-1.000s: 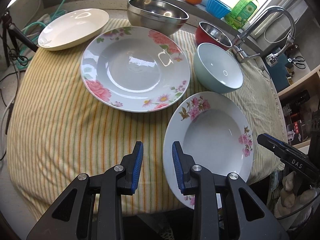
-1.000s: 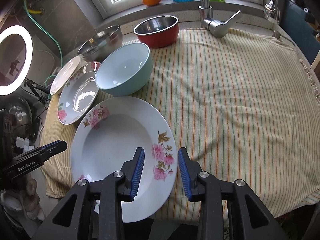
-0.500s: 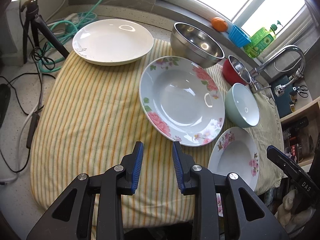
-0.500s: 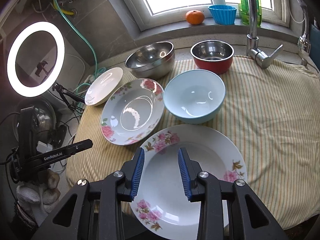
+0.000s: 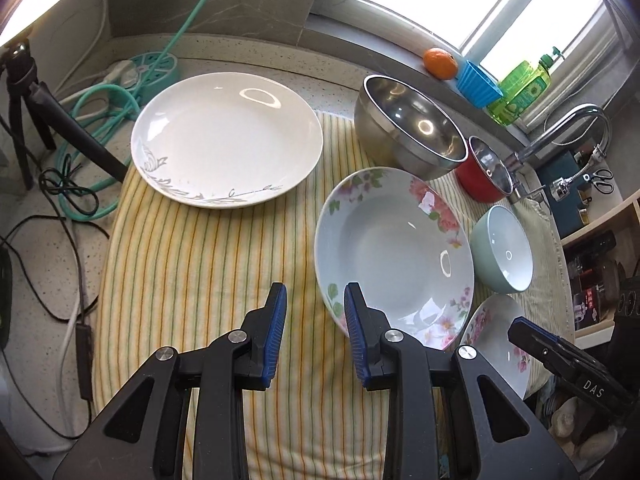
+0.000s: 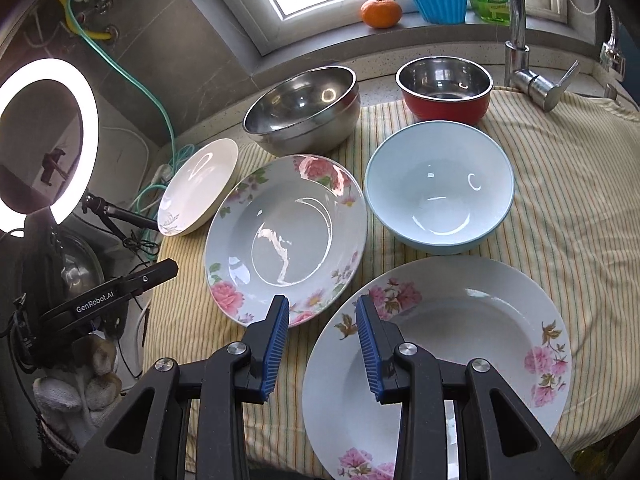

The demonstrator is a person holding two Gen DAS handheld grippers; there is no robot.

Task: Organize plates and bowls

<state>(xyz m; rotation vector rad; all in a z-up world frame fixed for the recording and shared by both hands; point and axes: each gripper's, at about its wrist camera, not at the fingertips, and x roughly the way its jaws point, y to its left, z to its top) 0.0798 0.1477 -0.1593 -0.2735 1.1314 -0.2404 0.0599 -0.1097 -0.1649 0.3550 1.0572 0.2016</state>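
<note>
A yellow striped cloth (image 5: 192, 248) covers the tabletop (image 5: 36, 216), a speckled stone counter under a bright window. On the sill stand an orange (image 6: 381, 12), a blue fluted cup (image 6: 438, 3) and a green soap bottle (image 5: 520, 90); a chrome faucet (image 6: 520, 40) rises at the back right. At the left edge are a lit ring light (image 6: 52, 136) on a tripod (image 5: 44, 108), a green hose (image 5: 104, 120) and loose cables.

Six dishes lie on the cloth, all upright and empty. A white plate with a grey leaf pattern (image 5: 226, 138) sits at the far left, partly off the cloth. Behind the middle is a large steel bowl (image 6: 304, 108), and beside it, near the faucet, a red bowl with steel lining (image 6: 444, 88). A pale blue bowl (image 6: 440, 188) stands in front of the red one. A deep plate with pink peonies (image 6: 288, 236) lies in the middle, just beside the blue bowl. A white floral plate (image 6: 440, 360) lies nearest the front edge.

The left gripper (image 5: 314, 336) hangs over bare cloth, tilted steeply down, its jaws parted with nothing between them; its right finger overlaps the peony plate's rim in view. The right gripper (image 6: 322, 344) is likewise parted and empty, above the left rim of the white floral plate.
</note>
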